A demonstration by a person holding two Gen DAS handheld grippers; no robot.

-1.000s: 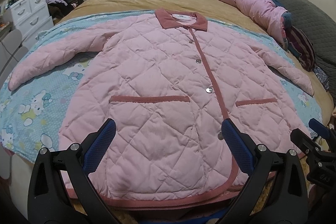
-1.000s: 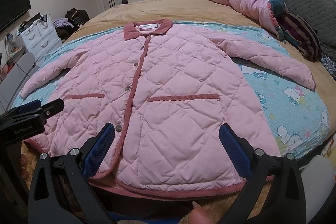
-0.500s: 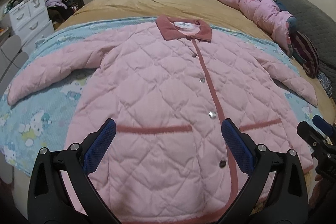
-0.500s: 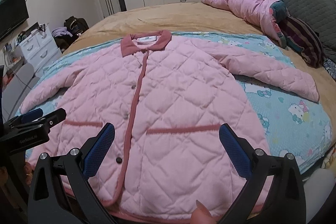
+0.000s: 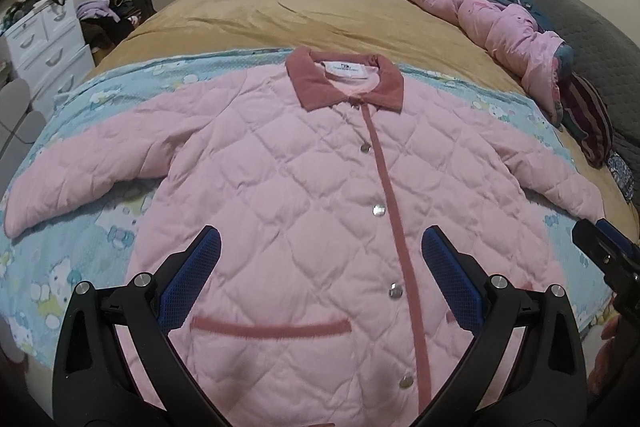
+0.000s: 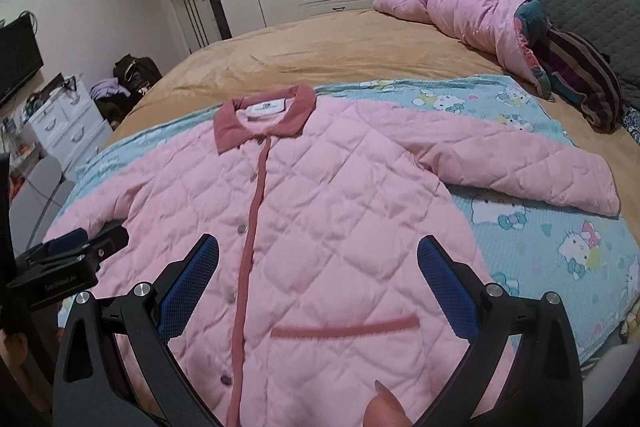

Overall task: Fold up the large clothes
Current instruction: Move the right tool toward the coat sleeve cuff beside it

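A: Both grippers moved up from the hem; pink quilted coat [image 5: 304, 187] lies flat on the bed [image 5: 320, 15], under my fingers.

B: Left gripper [image 5: 320, 279], right gripper [image 6: 318, 279] fingers apart, empty. Sleeves next, probably.

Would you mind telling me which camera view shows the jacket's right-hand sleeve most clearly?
The right wrist view: the sleeve lies whole on the cartoon sheet, its cuff end in full sight. In the left wrist view the same sleeve is squeezed toward the frame's edge, its cuff end partly behind the right gripper.
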